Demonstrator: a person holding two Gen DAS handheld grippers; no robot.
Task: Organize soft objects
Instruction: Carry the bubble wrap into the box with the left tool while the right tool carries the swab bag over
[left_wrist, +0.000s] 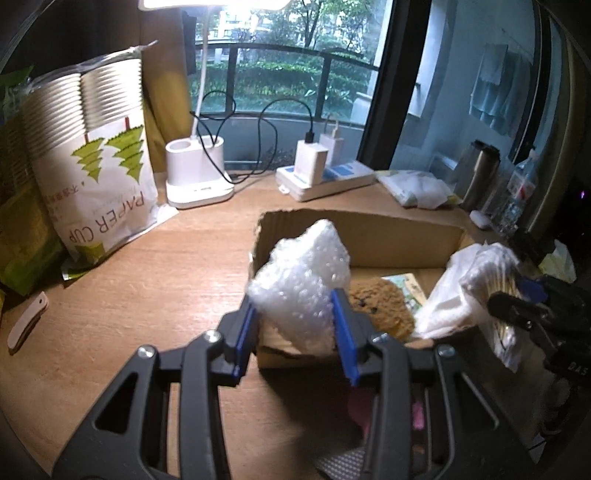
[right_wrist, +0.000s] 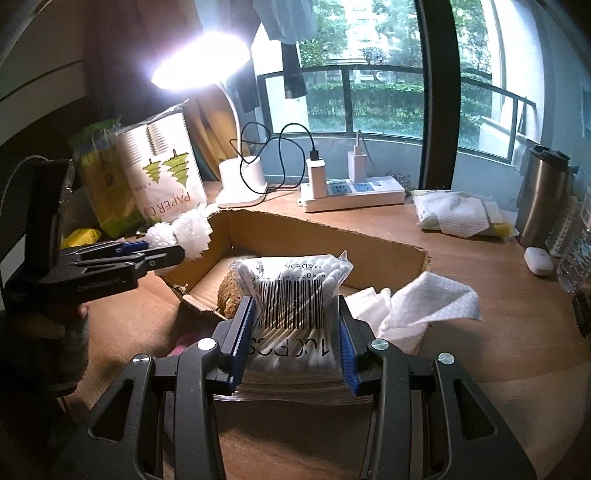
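Note:
My left gripper (left_wrist: 293, 308) is shut on a crumpled wad of white bubble wrap (left_wrist: 301, 280), held above the near left corner of an open cardboard box (left_wrist: 373, 229). In the right wrist view that gripper (right_wrist: 162, 254) comes in from the left with the bubble wrap (right_wrist: 188, 232) over the box's left wall (right_wrist: 295, 236). My right gripper (right_wrist: 295, 314) is shut on a clear bag of cotton swabs (right_wrist: 295, 295) above the box's near side. A brown plush toy (left_wrist: 384, 306) lies inside the box, partly hidden. White tissue (right_wrist: 424, 306) sits at the box's right end.
A paper cup pack (left_wrist: 99, 162) stands at the left, a white lamp base (left_wrist: 197, 173) and a power strip (right_wrist: 354, 194) with chargers at the back. A tissue pack (right_wrist: 458, 214), steel flask (right_wrist: 543, 192) and small white case (right_wrist: 539, 260) occupy the right side of the wooden desk (left_wrist: 147, 295).

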